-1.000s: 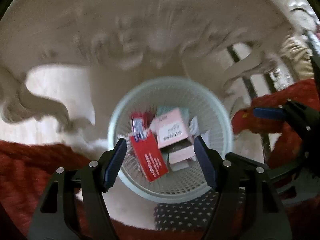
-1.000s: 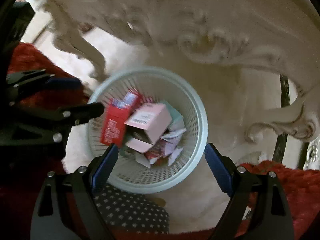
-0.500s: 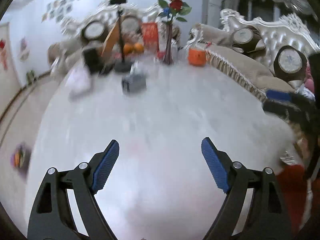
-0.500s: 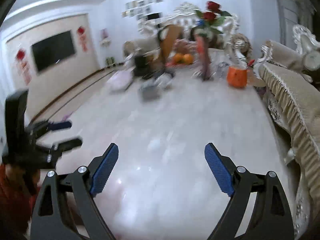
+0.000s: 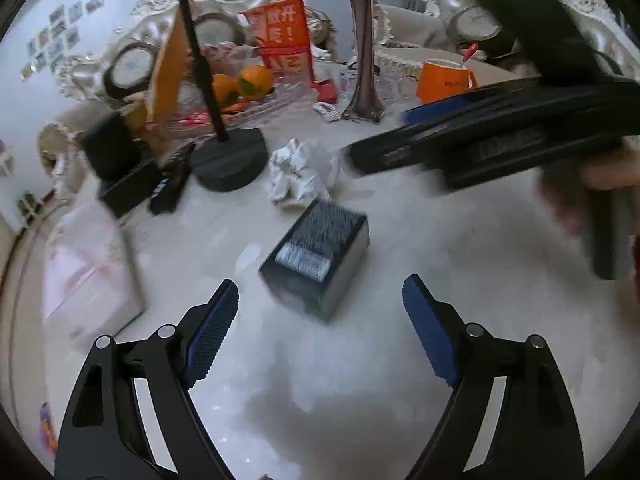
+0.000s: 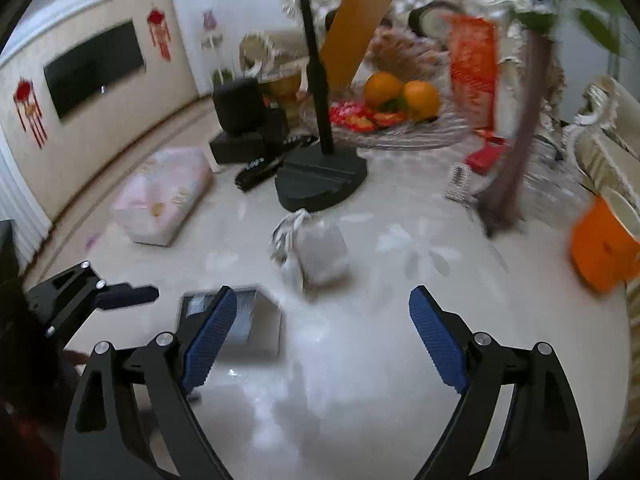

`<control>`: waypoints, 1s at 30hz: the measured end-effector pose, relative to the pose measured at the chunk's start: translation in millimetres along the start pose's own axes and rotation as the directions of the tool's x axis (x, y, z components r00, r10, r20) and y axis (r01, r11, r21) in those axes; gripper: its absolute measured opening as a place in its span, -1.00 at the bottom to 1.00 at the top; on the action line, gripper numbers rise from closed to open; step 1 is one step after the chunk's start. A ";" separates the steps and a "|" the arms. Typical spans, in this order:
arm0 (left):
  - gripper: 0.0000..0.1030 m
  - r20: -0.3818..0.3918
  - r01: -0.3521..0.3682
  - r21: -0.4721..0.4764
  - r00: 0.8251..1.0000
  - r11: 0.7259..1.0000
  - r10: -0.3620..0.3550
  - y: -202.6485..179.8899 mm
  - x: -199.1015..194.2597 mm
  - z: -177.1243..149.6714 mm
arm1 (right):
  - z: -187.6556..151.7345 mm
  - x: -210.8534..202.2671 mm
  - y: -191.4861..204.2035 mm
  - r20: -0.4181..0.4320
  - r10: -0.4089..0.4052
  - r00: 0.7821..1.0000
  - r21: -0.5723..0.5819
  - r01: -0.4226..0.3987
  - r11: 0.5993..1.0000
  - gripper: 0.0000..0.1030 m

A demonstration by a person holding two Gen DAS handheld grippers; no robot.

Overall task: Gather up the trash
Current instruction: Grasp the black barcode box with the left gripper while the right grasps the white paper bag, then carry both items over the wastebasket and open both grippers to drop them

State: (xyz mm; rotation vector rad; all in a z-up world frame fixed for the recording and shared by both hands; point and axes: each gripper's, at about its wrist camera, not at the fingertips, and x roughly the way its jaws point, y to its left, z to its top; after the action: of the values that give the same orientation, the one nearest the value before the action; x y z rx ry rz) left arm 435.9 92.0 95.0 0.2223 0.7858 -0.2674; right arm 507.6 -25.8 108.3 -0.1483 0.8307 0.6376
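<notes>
**A:** What are your grippers doing?

**B:** Your left gripper (image 5: pixel 320 312) is hovering over the pale table (image 5: pixel 360 380) with its fingers spread wide and nothing between them. Your right gripper (image 6: pixel 322 332) is hanging likewise, fingers apart, gripping nothing.

**A:** Where is the trash lying?

**B:** A dark box (image 5: pixel 316 258) is sitting on the table just beyond your left gripper. In the right view, that box (image 6: pixel 244 324) is showing behind the left finger. A crumpled paper (image 5: pixel 294 172) is lying farther off, near the black stand base (image 5: pixel 228 160). A pink pack (image 5: pixel 88 272) is resting to the left. Oranges (image 5: pixel 240 84), a vase (image 5: pixel 364 60) and an orange mug (image 5: pixel 444 80) are standing at the far side.
</notes>
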 end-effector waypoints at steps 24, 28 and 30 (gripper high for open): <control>-0.15 -0.051 0.063 -0.178 0.996 0.982 -0.073 17.0 15.0 1.9 | 12.8 17.4 -1.7 -0.026 0.135 0.990 0.064 -0.133 0.989 -0.36; -0.15 -0.049 0.034 -0.186 0.998 0.982 -0.043 11.4 -22.0 -17.4 | -8.2 -17.6 -17.9 -0.004 0.075 0.997 0.097 -0.074 0.993 -0.37; -0.15 -0.050 0.025 -0.187 0.998 0.982 -0.035 4.6 -46.3 -33.8 | -23.9 -31.3 -22.7 -0.003 0.062 0.998 0.111 -0.062 0.992 -0.37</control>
State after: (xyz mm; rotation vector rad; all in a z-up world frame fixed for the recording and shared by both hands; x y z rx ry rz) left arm 383.6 113.4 105.6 0.0411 0.8617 -0.2157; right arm 489.7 -67.5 112.2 -0.0241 0.8774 0.6480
